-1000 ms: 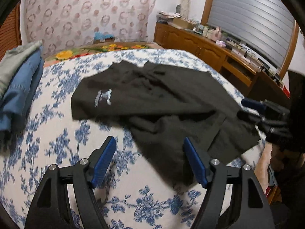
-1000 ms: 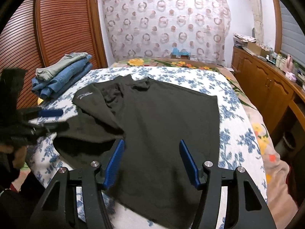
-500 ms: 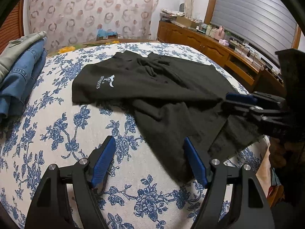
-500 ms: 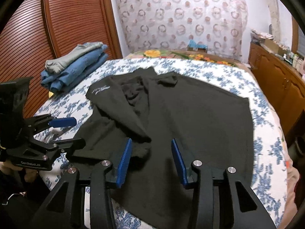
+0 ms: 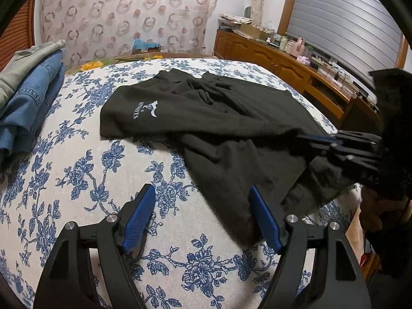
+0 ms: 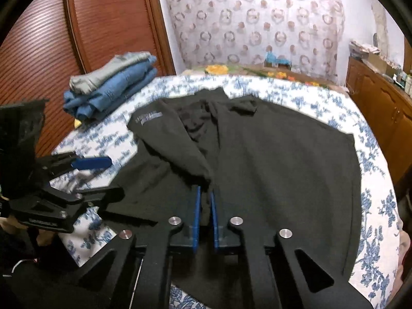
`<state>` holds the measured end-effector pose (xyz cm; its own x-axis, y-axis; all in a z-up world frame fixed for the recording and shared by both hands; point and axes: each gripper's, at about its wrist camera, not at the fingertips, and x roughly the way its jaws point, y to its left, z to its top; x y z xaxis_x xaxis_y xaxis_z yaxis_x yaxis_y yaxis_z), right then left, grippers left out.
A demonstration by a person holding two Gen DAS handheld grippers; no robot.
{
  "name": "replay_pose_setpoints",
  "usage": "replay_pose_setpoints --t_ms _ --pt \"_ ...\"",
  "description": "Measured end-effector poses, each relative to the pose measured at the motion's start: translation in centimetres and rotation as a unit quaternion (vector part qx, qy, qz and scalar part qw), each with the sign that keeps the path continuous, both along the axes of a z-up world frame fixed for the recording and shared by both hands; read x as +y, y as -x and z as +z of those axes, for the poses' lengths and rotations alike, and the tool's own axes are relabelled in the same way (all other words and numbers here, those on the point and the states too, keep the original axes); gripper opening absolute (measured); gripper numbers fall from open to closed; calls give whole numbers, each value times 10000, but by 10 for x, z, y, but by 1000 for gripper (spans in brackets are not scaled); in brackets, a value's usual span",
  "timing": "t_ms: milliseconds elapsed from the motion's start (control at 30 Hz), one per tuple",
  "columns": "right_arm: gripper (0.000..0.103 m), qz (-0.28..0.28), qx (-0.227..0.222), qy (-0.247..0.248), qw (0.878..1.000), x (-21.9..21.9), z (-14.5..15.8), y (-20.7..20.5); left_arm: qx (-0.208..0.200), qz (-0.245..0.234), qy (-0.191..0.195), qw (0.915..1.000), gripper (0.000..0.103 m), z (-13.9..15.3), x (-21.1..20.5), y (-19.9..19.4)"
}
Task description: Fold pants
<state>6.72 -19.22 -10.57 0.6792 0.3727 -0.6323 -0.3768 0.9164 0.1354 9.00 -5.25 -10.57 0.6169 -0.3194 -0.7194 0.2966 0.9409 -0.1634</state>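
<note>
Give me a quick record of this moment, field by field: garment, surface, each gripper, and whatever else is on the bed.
garment: black pants, rumpled, spread across the bed
logo: white print on the far-left part
surface: blue floral bedspread
right gripper: closed, pinching a fold of the pants
left gripper: open, over the near pant edge, holding nothing
other items: stack of folded jeans at the bed's far left

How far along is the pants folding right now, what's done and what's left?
Early stage. Done: the black pants lie spread on the floral bedspread, though one leg sits rumpled across the other. A folded stack of jeans rests at the far side. In hand: the right gripper is shut on a bunched fold of the fabric. The left gripper is open, empty, beside the hem. Left: no tidy fold shows yet.
</note>
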Motion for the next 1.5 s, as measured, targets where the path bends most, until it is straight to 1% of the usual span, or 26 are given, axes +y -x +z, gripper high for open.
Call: replay_pose_setpoints --t_ms 100,233,300,400,667,833,1200,1500 --pt "5 -24 -341 -34 9994 -2 13 12 42 26 16 10000 76 3 0 1" --pt "5 -111 -793 92 9967 -3 27 32 -197 90 -72 9997 76 14 -2 6" --pt "5 -165 -920 143 9955 -6 32 38 -252 90 -60 9996 76 17 -3 7" --pt "5 -215 -987 189 9947 -8 33 45 -281 77 -32 9996 76 18 -4 8" --pt "5 -429 -1141 228 9923 -17 39 65 -280 8 -101 9996 76 17 -13 8" --pt "5 -566 -1215 255 9907 -21 41 80 -267 -50 -61 9996 76 18 -17 6" --pt "5 -824 -1096 283 9902 -22 33 97 -332 -104 -15 9994 76 22 -25 11" --pt "5 -1045 -1029 319 9887 -30 34 100 -333 -179 19 9993 76 19 -35 12"
